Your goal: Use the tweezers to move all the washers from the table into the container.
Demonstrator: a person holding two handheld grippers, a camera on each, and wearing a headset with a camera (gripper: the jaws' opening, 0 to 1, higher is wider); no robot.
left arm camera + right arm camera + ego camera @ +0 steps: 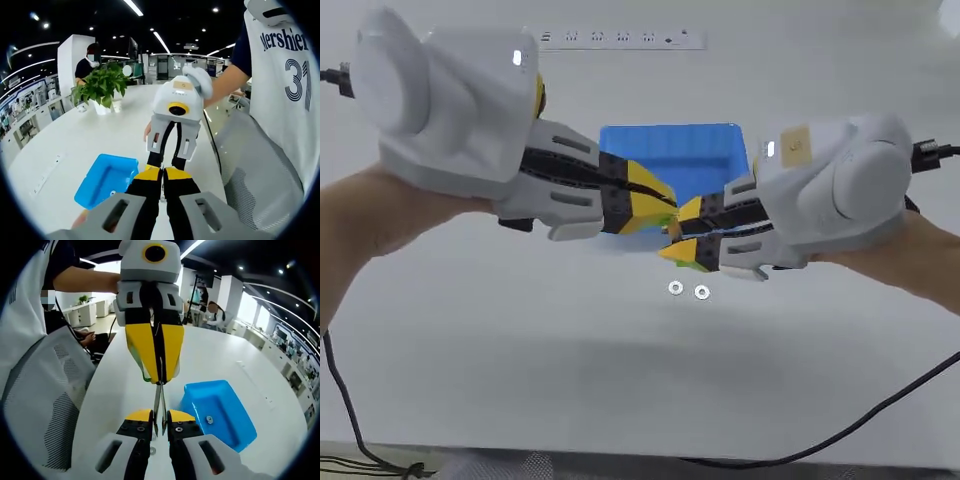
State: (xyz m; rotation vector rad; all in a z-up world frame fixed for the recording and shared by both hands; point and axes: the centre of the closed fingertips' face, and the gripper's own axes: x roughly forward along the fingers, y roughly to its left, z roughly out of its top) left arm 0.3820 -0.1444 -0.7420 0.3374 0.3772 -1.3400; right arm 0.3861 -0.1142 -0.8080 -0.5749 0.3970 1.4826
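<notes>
Looking down, we see the white table (520, 340) and the blue container (670, 150) far back, partly hidden by grippers. Our left gripper (660, 205) pinches the tweezers (159, 410). We cannot tell if the right gripper (682, 235) squeezes them. Two washers (676, 288) lie nearer.

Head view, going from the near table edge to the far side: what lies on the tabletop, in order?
black cable → two washers, side by side → blue container → power strip
</notes>
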